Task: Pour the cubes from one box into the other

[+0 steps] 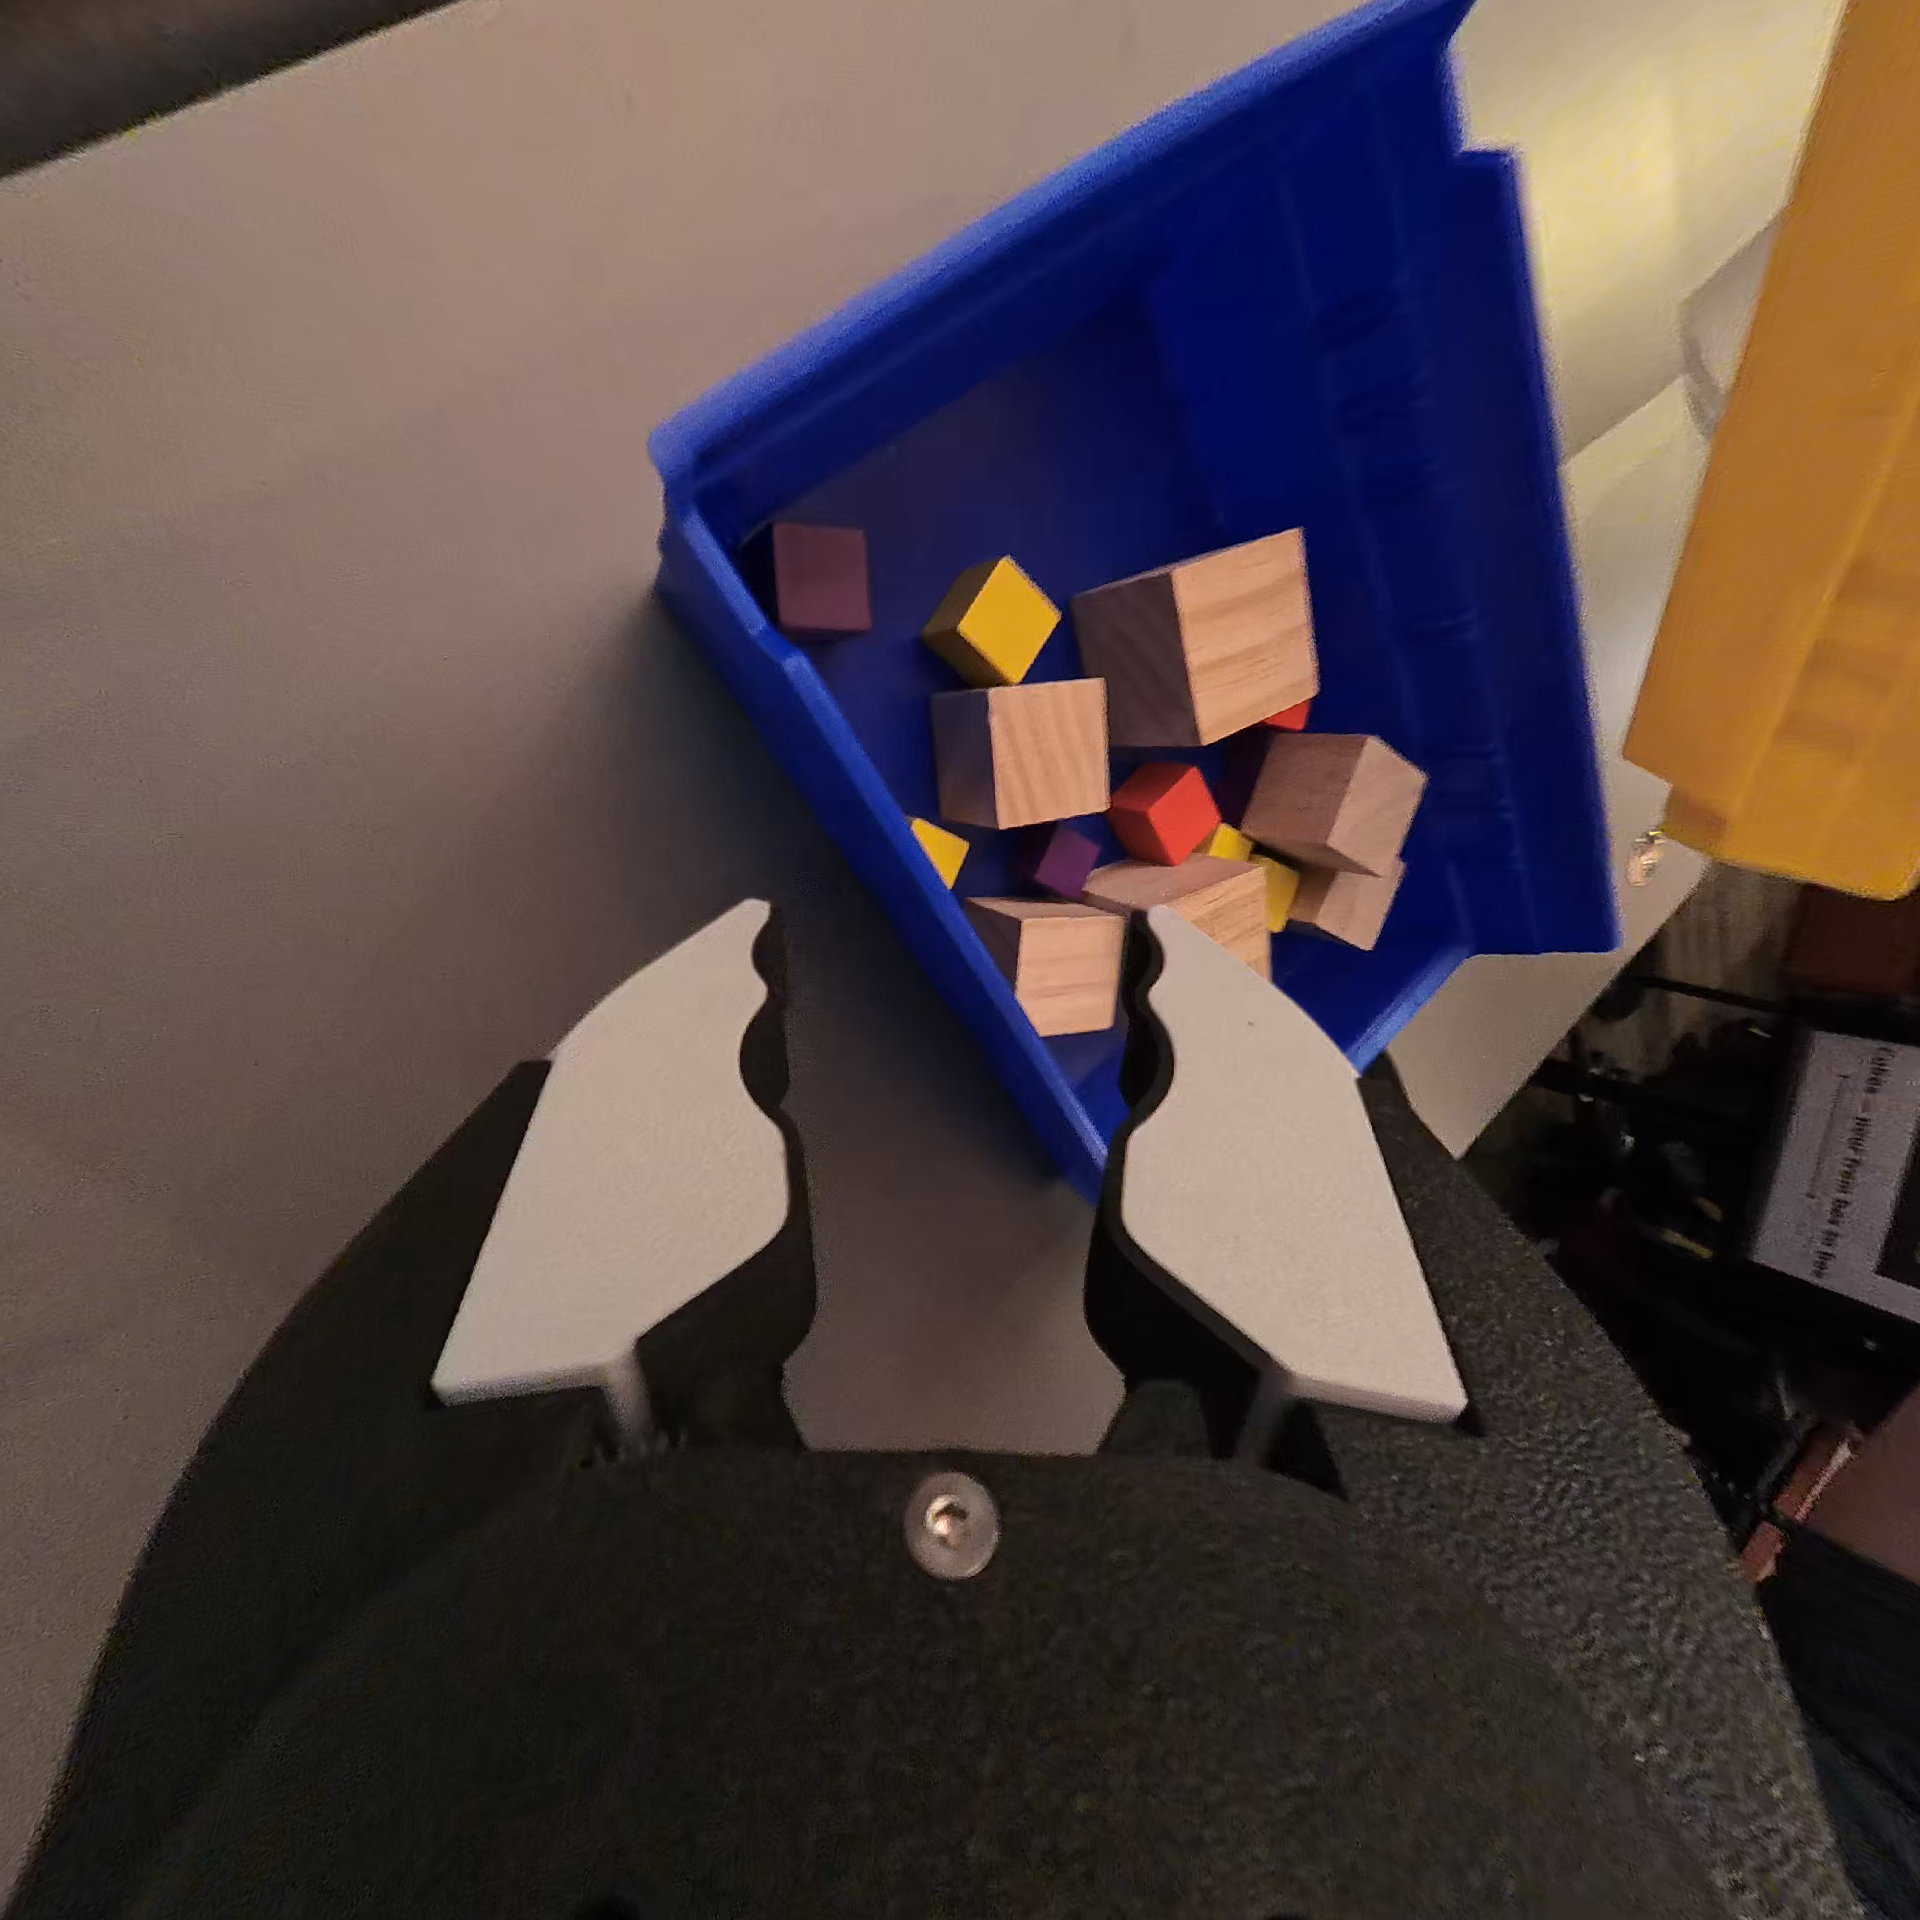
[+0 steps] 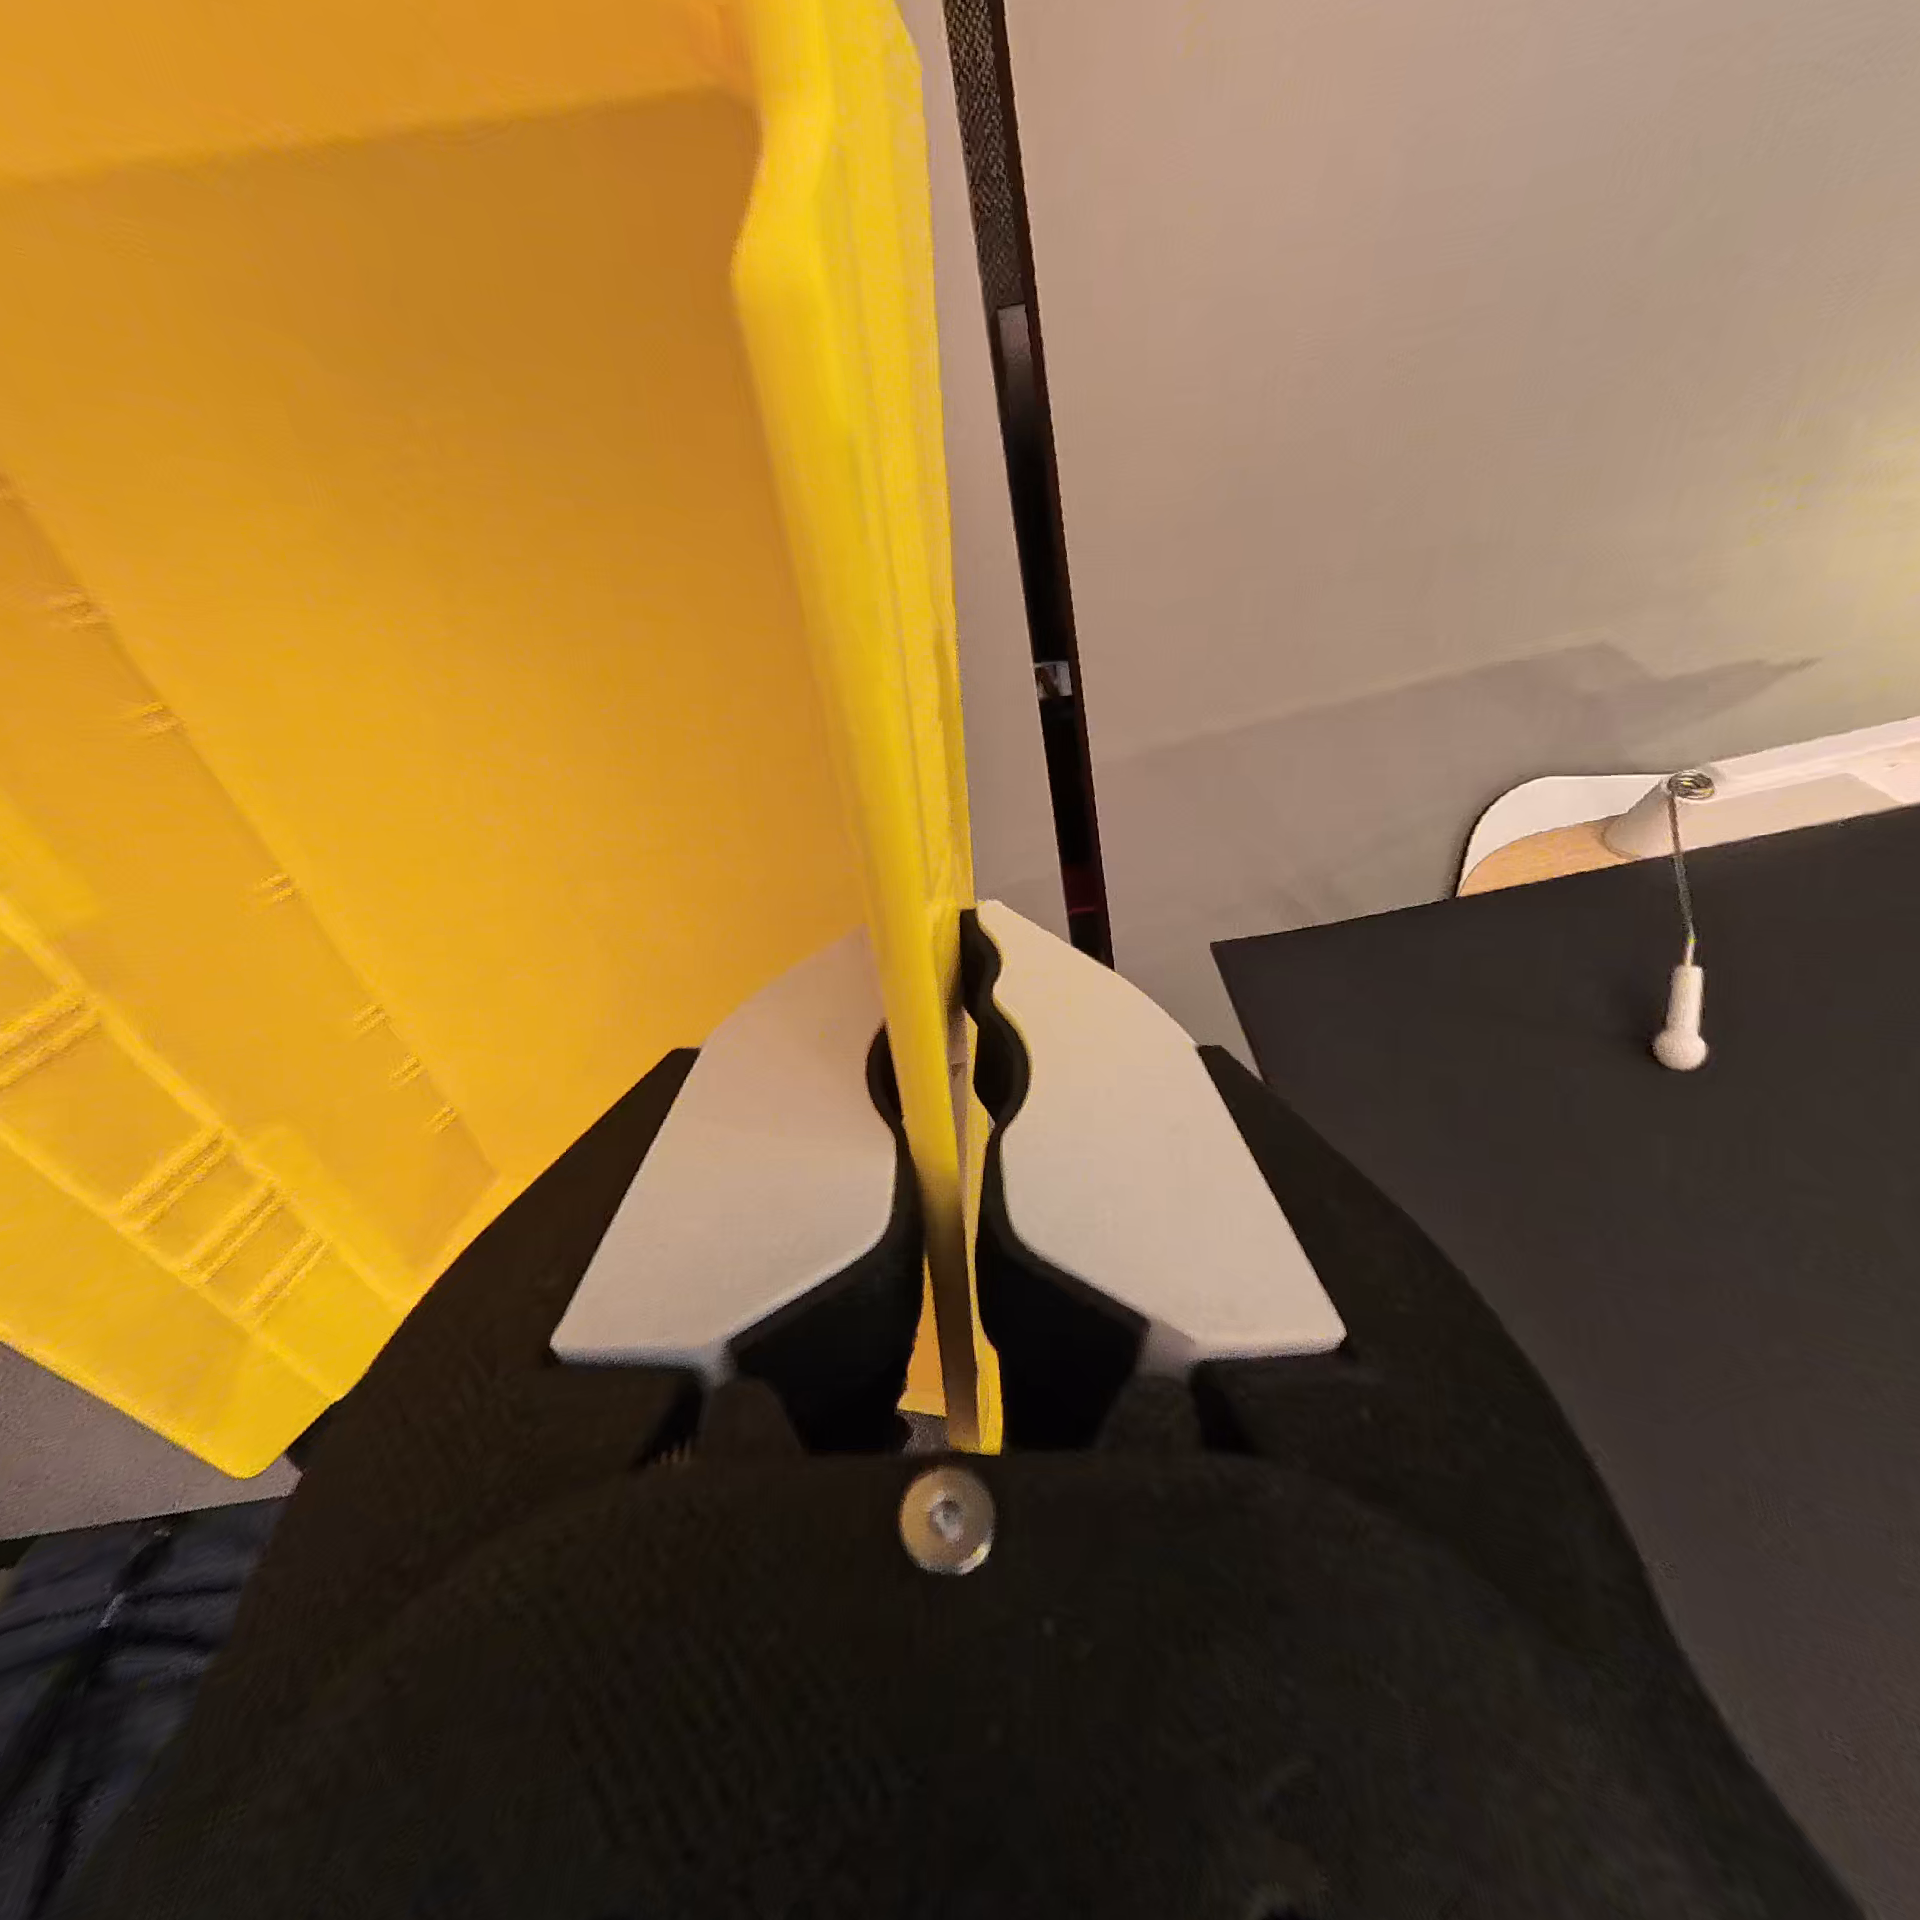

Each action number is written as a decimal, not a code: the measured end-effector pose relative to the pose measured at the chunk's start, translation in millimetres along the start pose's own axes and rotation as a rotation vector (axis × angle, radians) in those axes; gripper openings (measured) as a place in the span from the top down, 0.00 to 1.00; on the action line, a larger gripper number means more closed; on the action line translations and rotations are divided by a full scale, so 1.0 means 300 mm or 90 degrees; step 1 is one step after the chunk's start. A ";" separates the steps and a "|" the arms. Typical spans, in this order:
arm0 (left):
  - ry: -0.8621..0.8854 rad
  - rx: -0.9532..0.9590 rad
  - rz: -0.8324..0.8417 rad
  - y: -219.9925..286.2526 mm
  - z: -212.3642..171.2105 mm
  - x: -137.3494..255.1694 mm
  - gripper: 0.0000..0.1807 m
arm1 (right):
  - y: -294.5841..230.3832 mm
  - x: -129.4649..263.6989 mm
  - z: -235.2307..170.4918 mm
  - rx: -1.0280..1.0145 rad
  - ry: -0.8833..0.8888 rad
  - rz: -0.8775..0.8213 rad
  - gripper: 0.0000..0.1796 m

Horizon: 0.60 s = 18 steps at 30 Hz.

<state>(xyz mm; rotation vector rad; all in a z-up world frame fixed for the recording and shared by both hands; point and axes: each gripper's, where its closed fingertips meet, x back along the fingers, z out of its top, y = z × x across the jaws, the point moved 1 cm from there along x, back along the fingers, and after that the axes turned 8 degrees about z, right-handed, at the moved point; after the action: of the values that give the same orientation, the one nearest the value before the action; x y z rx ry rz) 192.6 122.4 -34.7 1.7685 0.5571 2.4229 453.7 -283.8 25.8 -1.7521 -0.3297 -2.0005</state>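
Observation:
A blue box (image 1: 1299,416) rests on the grey table (image 1: 364,623) and holds several cubes (image 1: 1195,639), large plain wooden ones and small yellow, red and purple ones. My left gripper (image 1: 956,920) is open astride the box's near wall, with one finger outside and the other inside at the near corner. My right gripper (image 2: 930,935) is shut on the side wall of a yellow box (image 2: 416,623), held up and tilted. No cubes show inside it. In the left wrist view the yellow box (image 1: 1797,520) hangs above and to the right of the blue box.
A black mat (image 2: 1558,1195) lies at the right with a small white piece on a cord (image 2: 1680,1039). A black pole (image 2: 1039,520) stands behind the yellow box. A printed card (image 1: 1839,1174) and dark clutter sit beyond the table's right edge.

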 end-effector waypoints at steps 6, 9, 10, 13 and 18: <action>-0.100 0.034 -0.031 0.061 -0.115 -0.139 0.68 | 0.025 -0.065 -0.018 -0.012 -0.013 -0.004 0.97; -0.147 -0.003 0.012 0.059 -0.170 -0.207 0.71 | 0.029 -0.111 -0.037 -0.012 -0.031 -0.003 0.97; -0.157 0.014 -0.007 0.077 -0.179 -0.215 0.76 | 0.032 -0.127 -0.046 -0.012 -0.039 -0.003 0.97; -0.160 0.020 0.001 0.062 -0.181 -0.213 0.78 | 0.045 -0.170 -0.068 -0.015 -0.058 -0.003 0.97; -0.157 0.046 0.016 -0.054 -0.185 -0.162 0.89 | 0.013 -0.272 -0.096 0.001 -0.095 0.023 0.97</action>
<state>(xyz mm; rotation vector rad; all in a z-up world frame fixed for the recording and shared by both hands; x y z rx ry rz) 154.1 110.4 -98.7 2.0750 0.6044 2.1788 437.4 -285.9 -59.3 -1.8975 -0.3453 -1.8493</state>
